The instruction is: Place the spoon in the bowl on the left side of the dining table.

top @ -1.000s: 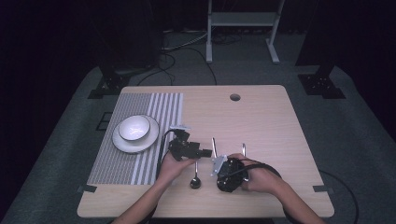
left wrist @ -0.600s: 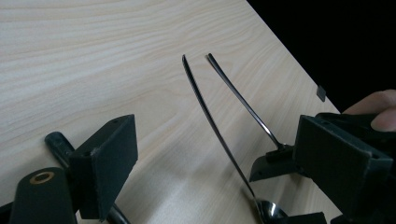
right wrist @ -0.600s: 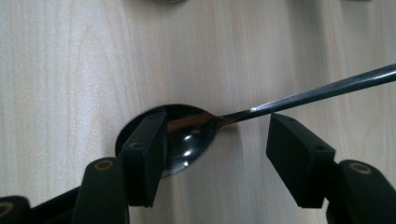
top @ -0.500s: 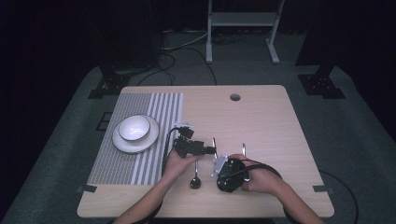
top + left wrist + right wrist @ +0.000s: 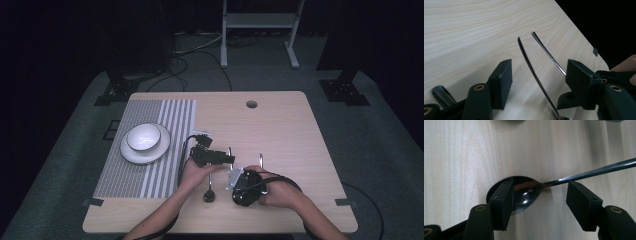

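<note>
A steel spoon lies on the wooden table [image 5: 280, 125], and its thin handle [image 5: 229, 151] points away from the person. My left gripper [image 5: 231, 159] straddles that handle [image 5: 524, 53]. Its jaws have just been closing, but a gap remains on each side, so my left gripper [image 5: 540, 72] is open. My right gripper [image 5: 237, 180] hovers over the spoon's bowl [image 5: 526, 192]. One pad overlaps the bowl's edge and the other stands apart from the neck, so my right gripper [image 5: 540, 195] is open. A second thin handle [image 5: 546, 51] lies parallel to the first [image 5: 260, 159].
A striped placemat [image 5: 150, 165] at the left holds a white plate [image 5: 131, 152] with a bowl [image 5: 143, 136] in it. Another dark, round-headed utensil [image 5: 209, 195] lies near the front edge between the hands. There is a cable hole [image 5: 251, 104] at the far side.
My left gripper has edged right up to the spoon handle and its jaws have narrowed around it. The right hand and gripper have kept still.
</note>
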